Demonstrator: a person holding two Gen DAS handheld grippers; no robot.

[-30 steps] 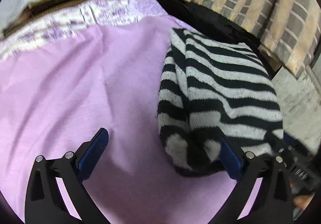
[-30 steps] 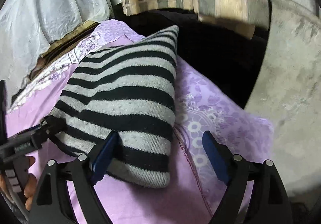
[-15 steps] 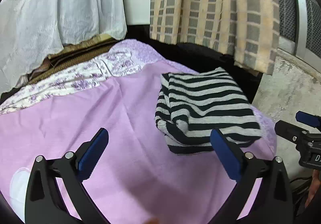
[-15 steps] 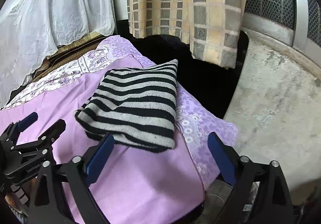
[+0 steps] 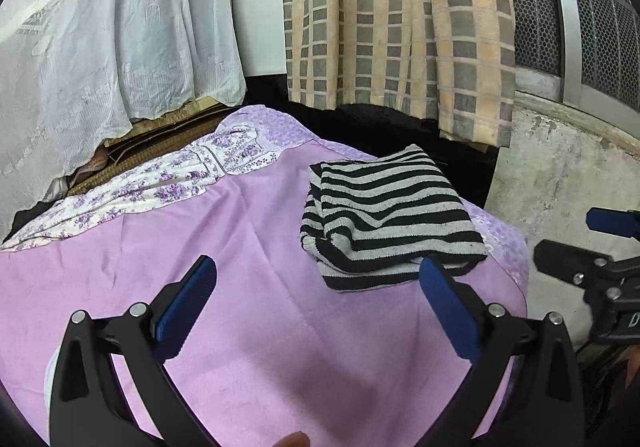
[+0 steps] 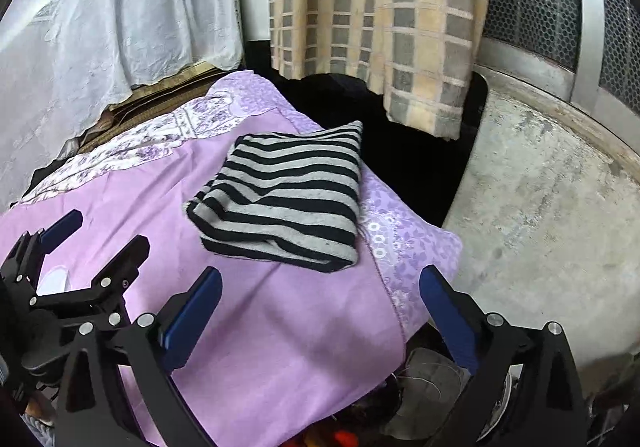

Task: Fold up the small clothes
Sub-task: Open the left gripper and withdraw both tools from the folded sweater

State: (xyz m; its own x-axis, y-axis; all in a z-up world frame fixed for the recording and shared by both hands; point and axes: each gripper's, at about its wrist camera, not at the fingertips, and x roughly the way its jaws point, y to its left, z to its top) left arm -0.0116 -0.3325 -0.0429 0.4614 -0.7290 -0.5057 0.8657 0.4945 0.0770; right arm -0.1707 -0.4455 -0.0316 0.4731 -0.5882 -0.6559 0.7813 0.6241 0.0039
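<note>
— Both of our grippers have pulled back from the striped garment (image 5: pixel 384 223) since a second ago, when it filled the view and sat against our blue pads.

— Agreed. Our left gripper (image 5: pixel 316 307) stands wide apart, holding nothing and touching nothing. Our right gripper (image 6: pixel 320 311) is spread just as wide, also bare.

— And the garment?

— We see it folded into a compact black-and-grey rectangle, lying flat on the purple sheet (image 5: pixel 200 247) of the bed, near its far right corner. One folded layer peeks out along its left edge. It lies apart from both grippers.
</note>
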